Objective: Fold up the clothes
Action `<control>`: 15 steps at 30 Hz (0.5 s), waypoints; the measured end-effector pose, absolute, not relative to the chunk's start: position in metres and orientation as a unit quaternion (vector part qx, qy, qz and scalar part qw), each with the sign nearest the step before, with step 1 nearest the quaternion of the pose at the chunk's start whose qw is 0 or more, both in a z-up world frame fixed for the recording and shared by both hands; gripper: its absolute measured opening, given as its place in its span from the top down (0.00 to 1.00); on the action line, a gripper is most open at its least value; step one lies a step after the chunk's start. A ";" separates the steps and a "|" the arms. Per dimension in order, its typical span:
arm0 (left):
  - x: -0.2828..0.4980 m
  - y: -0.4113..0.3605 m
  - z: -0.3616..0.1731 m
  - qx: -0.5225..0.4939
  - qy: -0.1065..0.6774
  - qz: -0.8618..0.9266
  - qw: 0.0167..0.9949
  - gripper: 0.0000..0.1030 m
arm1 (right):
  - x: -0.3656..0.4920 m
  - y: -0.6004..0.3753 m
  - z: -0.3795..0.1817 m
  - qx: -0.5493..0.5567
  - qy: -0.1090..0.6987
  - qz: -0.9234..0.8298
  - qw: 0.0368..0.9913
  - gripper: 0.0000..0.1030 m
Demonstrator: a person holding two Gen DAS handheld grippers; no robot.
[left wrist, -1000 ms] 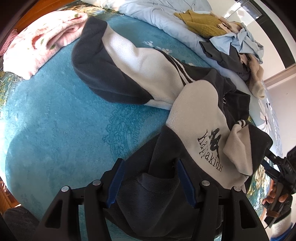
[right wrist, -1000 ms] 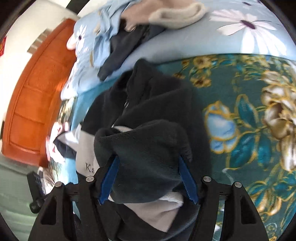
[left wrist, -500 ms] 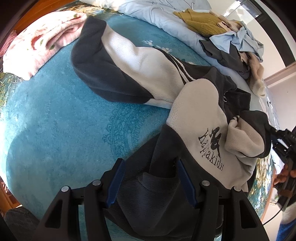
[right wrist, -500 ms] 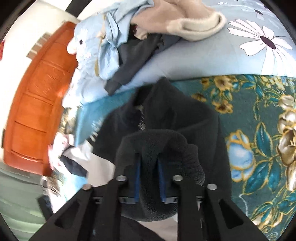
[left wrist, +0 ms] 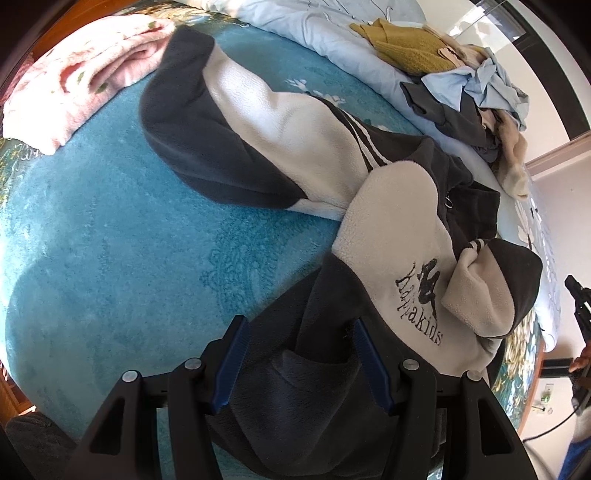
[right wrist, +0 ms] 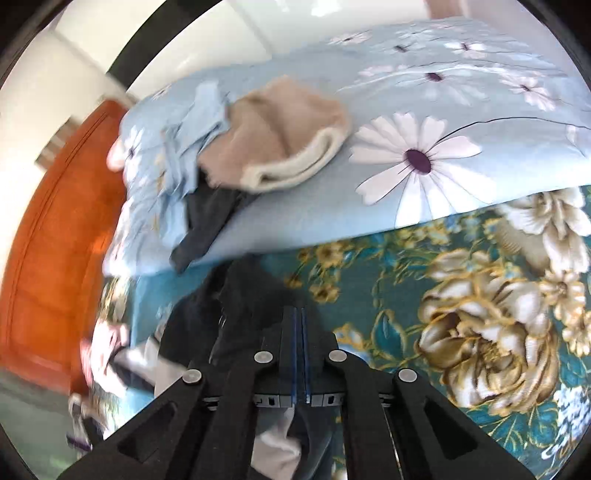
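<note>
In the left wrist view, a folded pink blanket (left wrist: 85, 77) lies at the far left on the teal bedspread (left wrist: 110, 236). Beside it begins the dark grey and cream fleece jacket (left wrist: 295, 155), the garment being folded, which stretches across the bedspread from its long sleeve at upper left to its body at lower right, where a printed logo (left wrist: 421, 302) shows on the cream chest panel. The other sleeve (left wrist: 491, 291) is folded in over the chest, just right of the logo. The left gripper (left wrist: 299, 363) points steeply down at the jacket's dark hem; its blue-padded fingers (left wrist: 231, 363) stand spread with a fold of dark fleece lying between them, and whether the pads actually press on that cloth cannot be told. Beyond the jacket, toward the upper right, a pile of unfolded clothes (left wrist: 461, 85) sits on a light blue duvet (left wrist: 332, 33), with a mustard knit at its left end. At the far right edge a dark piece of the other tool (left wrist: 580, 306) and a hand show. In the blurred right wrist view, an orange wooden panel (right wrist: 55, 240) stands at left, the jacket lies dark below centre, and the right gripper (right wrist: 299, 325) has its jaws pressed fully together with nothing between them, above the floral bedspread (right wrist: 480, 332).
</note>
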State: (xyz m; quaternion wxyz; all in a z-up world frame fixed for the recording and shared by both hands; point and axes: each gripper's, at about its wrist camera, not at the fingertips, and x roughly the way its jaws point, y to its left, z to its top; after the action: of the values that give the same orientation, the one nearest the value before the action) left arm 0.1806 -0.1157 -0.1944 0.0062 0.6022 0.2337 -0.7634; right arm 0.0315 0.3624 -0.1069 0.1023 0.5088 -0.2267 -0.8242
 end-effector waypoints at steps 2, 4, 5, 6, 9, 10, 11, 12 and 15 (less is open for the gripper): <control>0.181 -0.113 -0.195 0.605 0.229 -0.762 0.004 0.39 | 0.034 0.347 -0.116 0.511 -0.229 -0.817 0.133 0.96; 0.181 -0.111 -0.194 0.607 0.224 -0.763 0.004 0.39 | 0.036 0.330 -0.126 0.517 -0.220 -0.812 0.156 0.83; 0.182 -0.111 -0.193 0.606 0.223 -0.764 0.005 0.39 | 0.036 0.321 -0.131 0.520 -0.217 -0.809 0.165 0.62; 0.182 -0.112 -0.192 0.604 0.223 -0.765 0.006 0.39 | 0.037 0.312 -0.136 0.524 -0.214 -0.806 0.174 0.52; 0.183 -0.114 -0.191 0.602 0.226 -0.766 0.012 0.39 | 0.039 0.290 -0.152 0.533 -0.211 -0.795 0.198 0.38; 0.183 -0.115 -0.191 0.602 0.227 -0.765 0.014 0.39 | 0.039 0.282 -0.160 0.545 -0.206 -0.787 0.203 0.37; 0.183 -0.116 -0.192 0.602 0.228 -0.765 0.015 0.39 | 0.038 0.275 -0.167 0.554 -0.200 -0.781 0.206 0.36; 0.183 -0.116 -0.192 0.602 0.229 -0.765 0.016 0.39 | 0.038 0.267 -0.173 0.563 -0.195 -0.776 0.209 0.36; 0.184 -0.115 -0.191 0.603 0.225 -0.765 0.012 0.39 | 0.038 0.244 -0.191 0.586 -0.179 -0.764 0.203 0.36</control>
State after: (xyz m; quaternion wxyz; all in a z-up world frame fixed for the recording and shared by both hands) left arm 0.1840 -0.1154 -0.1913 0.0124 0.6029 0.2254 -0.7652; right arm 0.0380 0.2443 -0.1910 0.2027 0.5860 -0.1793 -0.7638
